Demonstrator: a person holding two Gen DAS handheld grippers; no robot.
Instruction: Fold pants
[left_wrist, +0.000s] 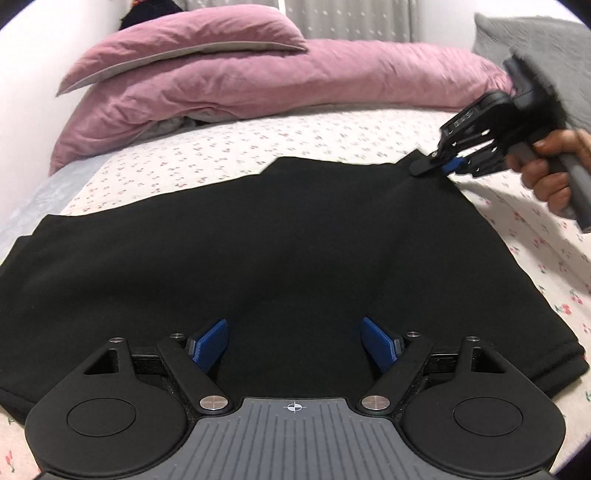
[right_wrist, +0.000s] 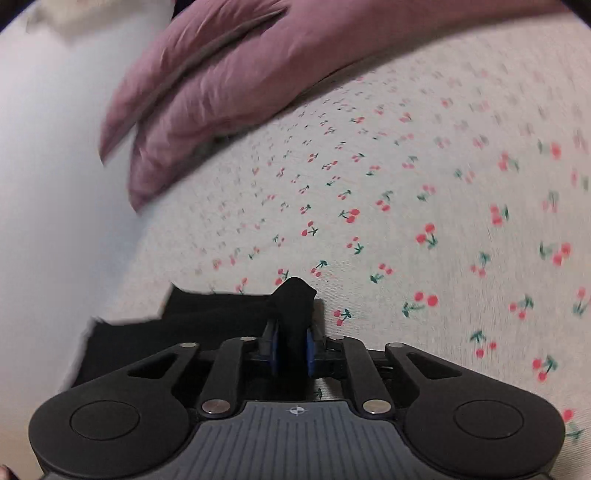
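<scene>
1. The black pants (left_wrist: 280, 243) lie flat on the bed sheet (left_wrist: 332, 136), the one with little cherries on it. They look folded at least once already, because layers of cloth show at the near right edge.

2. The left gripper (left_wrist: 294, 341) has its fingers spread wide. Nothing is between them. The pants lie right under and in front of its blue pads (left_wrist: 210, 343), so it looks ready to come down on the near edge.

3. The right gripper (right_wrist: 291, 345) has its fingers squeezed together on a bit of the black cloth. A small bump of cloth sticks up just past its fingertips (right_wrist: 309, 347). This is the far right corner of the pants.

4. In the left camera view, a hand (left_wrist: 550, 166) holds that right gripper by its handle, low and tipped down toward the bed. I think it is held low so the corner can be pinched without dragging the rest.

5. Why one pinches and one waits: I think both corners of one end must be held so the pants can be lifted and folded over evenly.

6. The pink blanket (left_wrist: 229, 70) is piled well beyond both sets of fingers, out of the way. The sheet past the right fingers is bare, so there is room to fold.
</scene>
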